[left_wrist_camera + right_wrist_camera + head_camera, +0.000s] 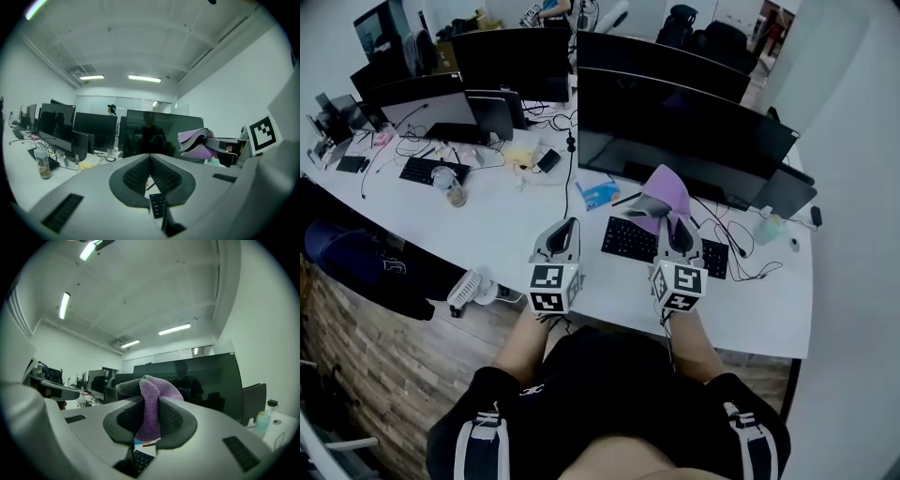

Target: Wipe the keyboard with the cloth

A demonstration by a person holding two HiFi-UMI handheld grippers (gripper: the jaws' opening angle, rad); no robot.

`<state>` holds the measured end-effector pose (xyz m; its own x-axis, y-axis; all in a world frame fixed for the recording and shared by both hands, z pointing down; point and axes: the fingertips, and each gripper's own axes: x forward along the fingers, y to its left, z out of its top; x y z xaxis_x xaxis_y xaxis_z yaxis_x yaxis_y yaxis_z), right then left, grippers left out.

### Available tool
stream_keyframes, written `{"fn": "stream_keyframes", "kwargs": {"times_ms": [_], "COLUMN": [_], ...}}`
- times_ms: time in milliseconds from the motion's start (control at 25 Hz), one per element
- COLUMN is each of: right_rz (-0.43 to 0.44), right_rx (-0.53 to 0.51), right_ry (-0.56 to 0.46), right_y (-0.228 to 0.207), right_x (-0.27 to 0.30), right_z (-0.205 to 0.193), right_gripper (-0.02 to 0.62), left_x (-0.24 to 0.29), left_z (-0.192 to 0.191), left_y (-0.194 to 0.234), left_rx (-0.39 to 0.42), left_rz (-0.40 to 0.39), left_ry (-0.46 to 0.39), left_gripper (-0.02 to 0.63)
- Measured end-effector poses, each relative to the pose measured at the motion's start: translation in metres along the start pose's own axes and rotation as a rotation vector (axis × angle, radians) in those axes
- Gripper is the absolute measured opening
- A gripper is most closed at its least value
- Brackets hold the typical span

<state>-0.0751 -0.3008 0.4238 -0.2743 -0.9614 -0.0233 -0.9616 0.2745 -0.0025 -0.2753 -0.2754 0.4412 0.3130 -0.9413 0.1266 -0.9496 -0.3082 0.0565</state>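
- The flat black computer keyboard (pixel 626 240) lies on the long white desk (pixel 506 234), in the lower centre-right of the head view, just in front of a wide dark monitor (pixel 684 141).
- Its long axis runs left to right across the frame, dipping a little toward the right, roughly parallel to the desk's near edge; the middle of it is hidden under the right gripper.
- The right gripper (pixel 673 225) is clenched on one folded purple cloth with a grey face (pixel 661 187) — the fabric fills the gap between the jaws and bulges out beyond their tips, toward the top of the frame.
- Held this way, the cloth hangs above the keyboard's far edge, near the foot of the monitor; whether it touches the keys cannot be told.
- The left gripper (pixel 150 158) has its jaws pressed together at the tips with nothing between them — it sits to the left of the keyboard's left end, over bare desk.
- Counted: one cloth, two grippers, and two keyboards that can be made out, the second black keyboard (pixel 422 171) lying well apart at the upper left of the head view.
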Motion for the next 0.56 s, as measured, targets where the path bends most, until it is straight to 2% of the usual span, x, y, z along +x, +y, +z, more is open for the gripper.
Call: {"fn": "stream_keyframes", "kwargs": {"times_ms": [560], "right_rz": [-0.009], "right_rx": [-0.001], "right_ry": [0.017], "right_y": [0.003], "right_x": [-0.015], "right_z": [-0.005], "right_gripper": [0.081], "left_x": [-0.017], "left_z": [0.002], "left_y": [-0.006], "left_rx": [0.01], "left_rz": [-0.001], "left_ry": [-0.007], "left_gripper": [0.011]}}
